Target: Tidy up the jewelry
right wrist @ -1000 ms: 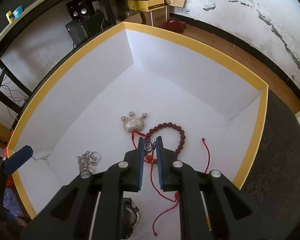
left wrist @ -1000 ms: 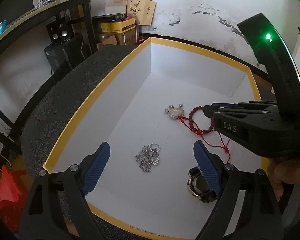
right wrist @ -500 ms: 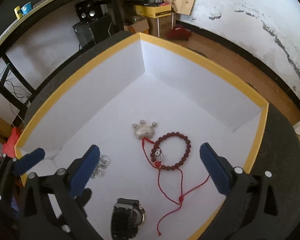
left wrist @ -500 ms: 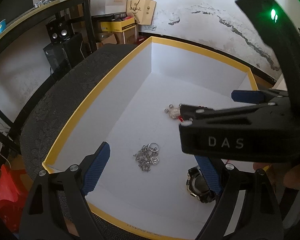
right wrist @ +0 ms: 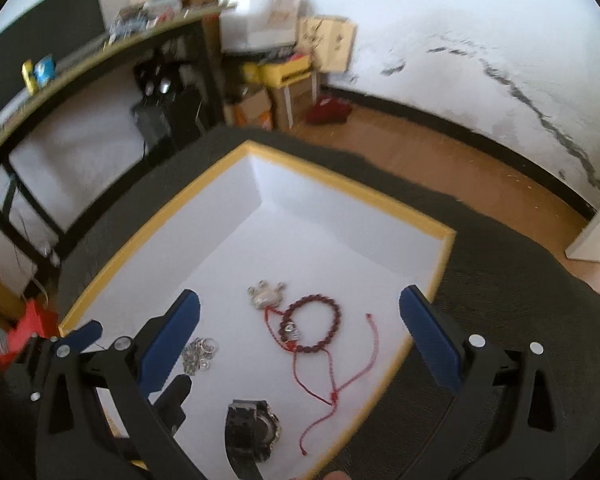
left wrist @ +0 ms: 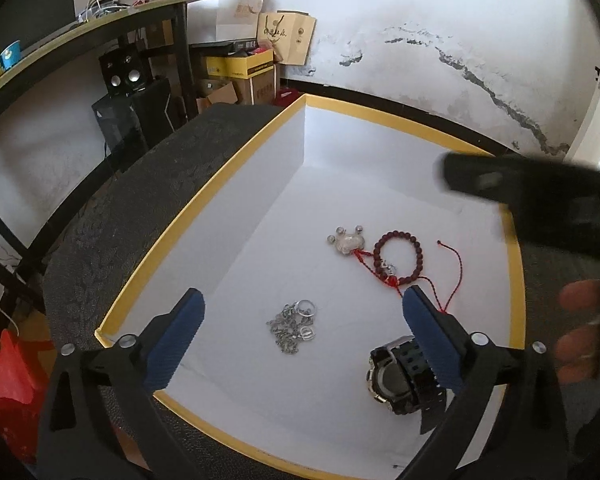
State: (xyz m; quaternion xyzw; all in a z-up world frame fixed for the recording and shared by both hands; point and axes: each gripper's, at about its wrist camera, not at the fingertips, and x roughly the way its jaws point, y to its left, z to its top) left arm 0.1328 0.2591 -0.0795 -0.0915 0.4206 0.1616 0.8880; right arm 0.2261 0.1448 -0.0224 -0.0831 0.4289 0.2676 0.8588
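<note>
Jewelry all loose on floor of yellow-rimmed box (left wrist: 204, 200): left gripper (left wrist: 302, 340) opening, empty, over silver chain (left wrist: 294, 326); right gripper (right wrist: 300, 336) spread, empty, above bead bracelet (right wrist: 314, 326); next probably lowering onto chain.

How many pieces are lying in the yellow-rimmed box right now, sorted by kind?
In the box:
Silver chain: 1
Silver lock pendant on red cord: 1
Dark red bead bracelet: 1
Black watch: 1
Total: 4
</note>
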